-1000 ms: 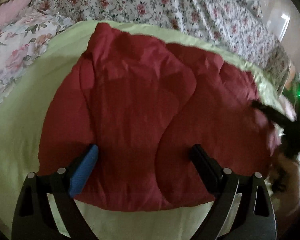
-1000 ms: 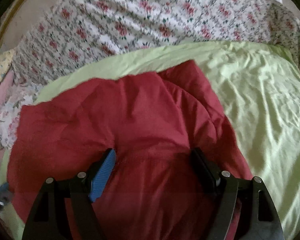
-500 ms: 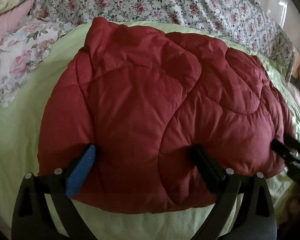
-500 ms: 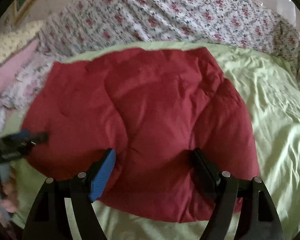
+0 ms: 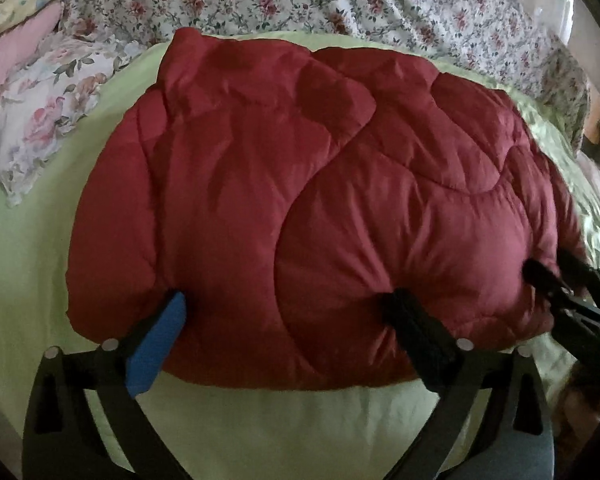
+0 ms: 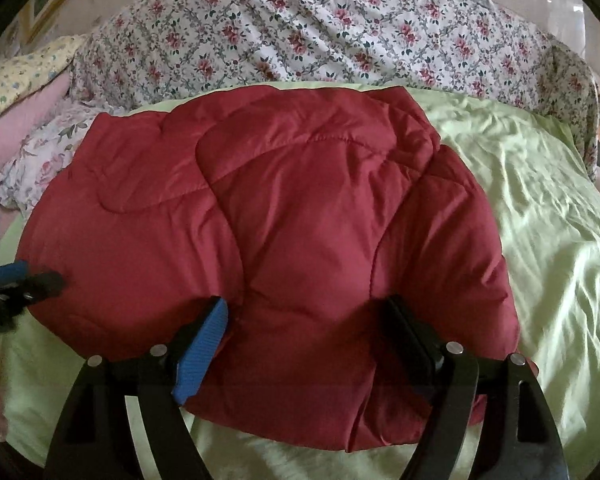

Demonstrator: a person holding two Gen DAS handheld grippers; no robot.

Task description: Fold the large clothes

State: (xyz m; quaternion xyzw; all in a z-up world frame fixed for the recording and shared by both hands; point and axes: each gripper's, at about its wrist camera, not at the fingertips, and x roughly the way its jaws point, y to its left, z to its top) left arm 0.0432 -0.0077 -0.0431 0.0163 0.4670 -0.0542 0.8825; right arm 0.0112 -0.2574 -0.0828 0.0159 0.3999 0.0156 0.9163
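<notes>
The folded red jacket (image 5: 320,208) is laid on the green sheet (image 5: 28,264), its near hem straddled at six o'clock by both down-tilted grippers, the left (image 5: 288,312) opening wide, the right (image 6: 308,320) held wide.

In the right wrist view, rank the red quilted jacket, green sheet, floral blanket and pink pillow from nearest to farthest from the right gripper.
1. Red quilted jacket, bunched between the right gripper fingers.
2. Green sheet, beneath and to the right.
3. Floral blanket, behind the jacket, and pink pillow, far left: too close to call.
</notes>
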